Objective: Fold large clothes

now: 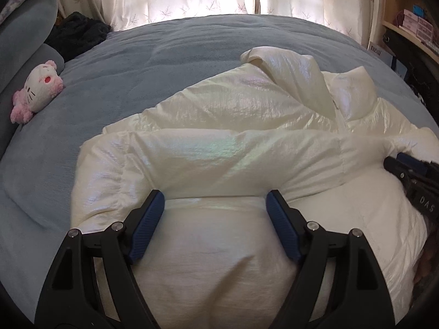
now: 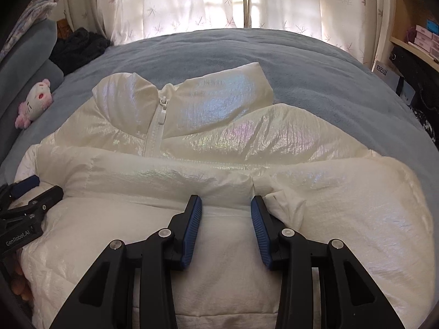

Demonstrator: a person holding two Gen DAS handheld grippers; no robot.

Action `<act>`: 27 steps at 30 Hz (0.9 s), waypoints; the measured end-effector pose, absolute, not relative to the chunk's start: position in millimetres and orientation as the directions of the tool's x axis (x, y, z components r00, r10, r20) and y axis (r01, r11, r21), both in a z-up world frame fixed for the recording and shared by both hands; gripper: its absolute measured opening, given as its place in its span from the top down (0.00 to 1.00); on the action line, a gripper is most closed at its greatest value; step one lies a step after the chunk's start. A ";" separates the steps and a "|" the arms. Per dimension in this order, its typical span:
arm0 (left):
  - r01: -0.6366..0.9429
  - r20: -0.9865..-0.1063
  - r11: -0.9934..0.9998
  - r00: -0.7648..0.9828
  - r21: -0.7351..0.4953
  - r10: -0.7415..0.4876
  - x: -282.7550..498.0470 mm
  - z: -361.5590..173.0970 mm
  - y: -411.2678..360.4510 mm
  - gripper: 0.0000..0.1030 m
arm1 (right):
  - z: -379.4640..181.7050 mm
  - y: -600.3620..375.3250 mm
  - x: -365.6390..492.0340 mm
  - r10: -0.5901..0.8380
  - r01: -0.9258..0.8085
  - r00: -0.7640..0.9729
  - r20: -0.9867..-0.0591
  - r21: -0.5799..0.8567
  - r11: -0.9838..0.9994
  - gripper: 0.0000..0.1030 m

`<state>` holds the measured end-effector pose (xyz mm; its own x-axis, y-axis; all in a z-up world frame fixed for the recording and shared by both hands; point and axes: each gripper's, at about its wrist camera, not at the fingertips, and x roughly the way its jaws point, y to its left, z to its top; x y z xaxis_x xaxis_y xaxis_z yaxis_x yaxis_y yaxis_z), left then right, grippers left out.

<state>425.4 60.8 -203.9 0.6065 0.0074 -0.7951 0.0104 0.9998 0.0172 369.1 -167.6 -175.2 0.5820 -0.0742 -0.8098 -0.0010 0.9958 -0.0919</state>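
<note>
Nearest the lens, the left gripper (image 1: 215, 226) hangs over the folded lower part of the one white puffer jacket (image 1: 233, 142), its fingers (image 1: 148, 224) spread wide with nothing pinched. The right gripper (image 2: 226, 227) sits lower on the same hem; its fingers are narrower, fabric lies between them, and whether they pinch it cannot be told. The jacket lies on the blue bed (image 1: 164, 54), zipped, with both sleeves laid across the chest. The fold appears mid-way: sleeves in, bottom brought up. Next probably calls for gripping the doubled edge evenly and carrying it toward the collar. One plush toy (image 1: 38, 90) rests beside two pillows.
</note>
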 end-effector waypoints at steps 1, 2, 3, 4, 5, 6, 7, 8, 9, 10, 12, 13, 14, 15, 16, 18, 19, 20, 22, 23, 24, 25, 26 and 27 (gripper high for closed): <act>0.007 -0.798 1.000 0.603 0.029 0.019 422.9 -201.4 62.9 0.26 | -171.8 -167.4 366.9 -0.078 0.004 0.576 -0.814 -0.092 0.996 0.64; 0.002 -0.801 0.999 0.598 0.047 0.037 419.6 -197.2 65.9 0.26 | -166.4 -168.6 364.0 -0.078 0.014 0.570 -0.818 -0.085 0.996 0.64; -0.004 -0.803 0.998 0.594 0.059 0.049 417.6 -194.2 68.0 0.26 | -162.2 -169.8 361.3 -0.077 0.022 0.567 -0.820 -0.079 0.997 0.64; -0.008 -0.805 0.997 0.590 0.072 0.063 414.6 -190.7 71.2 0.26 | -155.0 -171.7 356.5 -0.084 0.037 0.564 -0.821 -0.076 0.996 0.64; -0.010 -0.807 0.996 0.586 0.084 0.074 411.2 -187.4 74.1 0.26 | -150.6 -173.0 352.7 -0.089 0.047 0.563 -0.822 -0.075 0.996 0.64; -0.014 -0.810 0.995 0.580 0.099 0.088 406.9 -182.9 78.2 0.26 | -143.2 -175.0 347.3 -0.098 0.063 0.561 -0.822 -0.076 0.995 0.63; -0.021 -0.810 0.994 0.577 0.109 0.101 402.9 -178.9 81.1 0.26 | -136.9 -177.3 342.1 -0.104 0.078 0.558 -0.823 -0.073 0.994 0.62; -0.030 -0.811 0.992 0.574 0.120 0.116 398.0 -173.9 85.4 0.26 | -132.0 -179.1 336.9 -0.111 0.092 0.558 -0.823 -0.072 0.993 0.59; -0.040 -0.813 0.991 0.569 0.128 0.128 392.3 -168.0 91.3 0.26 | -124.4 -183.2 329.6 -0.114 0.109 0.558 -0.822 -0.064 0.992 0.56; -0.048 -0.814 0.991 0.565 0.129 0.133 386.0 -161.9 97.8 0.26 | -116.8 -188.6 321.1 -0.110 0.123 0.562 -0.820 -0.048 0.991 0.55; -0.060 -0.814 0.990 0.564 0.126 0.138 372.8 -150.5 108.1 0.26 | -100.3 -200.3 302.2 -0.098 0.153 0.571 -0.815 -0.012 0.988 0.53; -0.066 -0.811 0.990 0.568 0.125 0.140 365.8 -145.0 112.3 0.26 | -93.5 -206.8 292.6 -0.095 0.164 0.574 -0.813 0.001 0.986 0.53; -0.071 -0.807 0.990 0.573 0.124 0.142 356.8 -137.7 117.0 0.26 | -85.5 -214.7 278.9 -0.091 0.176 0.579 -0.810 0.015 0.984 0.53; -0.077 -0.801 0.989 0.581 0.123 0.145 345.6 -128.1 123.6 0.26 | -75.7 -220.8 265.6 -0.082 0.187 0.585 -0.807 0.036 0.982 0.53; -0.080 -0.797 0.989 0.586 0.122 0.146 336.3 -123.0 125.2 0.26 | -67.7 -226.0 253.4 -0.075 0.193 0.592 -0.803 0.051 0.980 0.53; -0.086 -0.785 0.990 0.603 0.116 0.144 312.2 -105.6 134.8 0.26 | -53.5 -233.7 229.5 -0.067 0.198 0.604 -0.795 0.068 0.978 0.51; -0.089 -0.780 0.990 0.609 0.113 0.143 301.1 -98.9 138.8 0.26 | -47.5 -236.6 218.5 -0.063 0.198 0.608 -0.791 0.074 0.978 0.49; -0.090 -0.774 0.990 0.618 0.106 0.139 287.2 -89.3 143.6 0.26 | -40.6 -239.4 205.5 -0.059 0.197 0.614 -0.787 0.080 0.977 0.46; -0.093 -0.766 0.991 0.629 0.096 0.133 266.5 -74.4 150.1 0.26 | -26.0 -243.0 178.2 -0.049 0.191 0.630 -0.775 0.093 0.977 0.44; -0.094 -0.762 0.991 0.634 0.093 0.131 256.5 -67.8 151.9 0.26 | -20.6 -244.3 166.6 -0.046 0.188 0.637 -0.770 0.097 0.977 0.44; -0.095 -0.757 0.991 0.639 0.092 0.132 249.0 -63.1 153.5 0.26 | -13.3 -244.9 153.1 -0.040 0.182 0.646 -0.762 0.102 0.978 0.43; -0.097 -0.751 0.991 0.647 0.092 0.133 237.8 -56.1 156.4 0.26 | -7.0 -245.1 141.3 -0.038 0.177 0.652 -0.757 0.104 0.979 0.43; -0.097 -0.749 0.991 0.649 0.091 0.132 231.6 -52.3 158.0 0.26 | -2.3 -244.4 131.8 -0.035 0.174 0.657 -0.753 0.106 0.979 0.42; -0.095 -0.745 0.991 0.654 0.089 0.130 220.8 -46.0 160.0 0.26 | 4.9 -242.9 118.5 -0.031 0.168 0.665 -0.746 0.109 0.980 0.41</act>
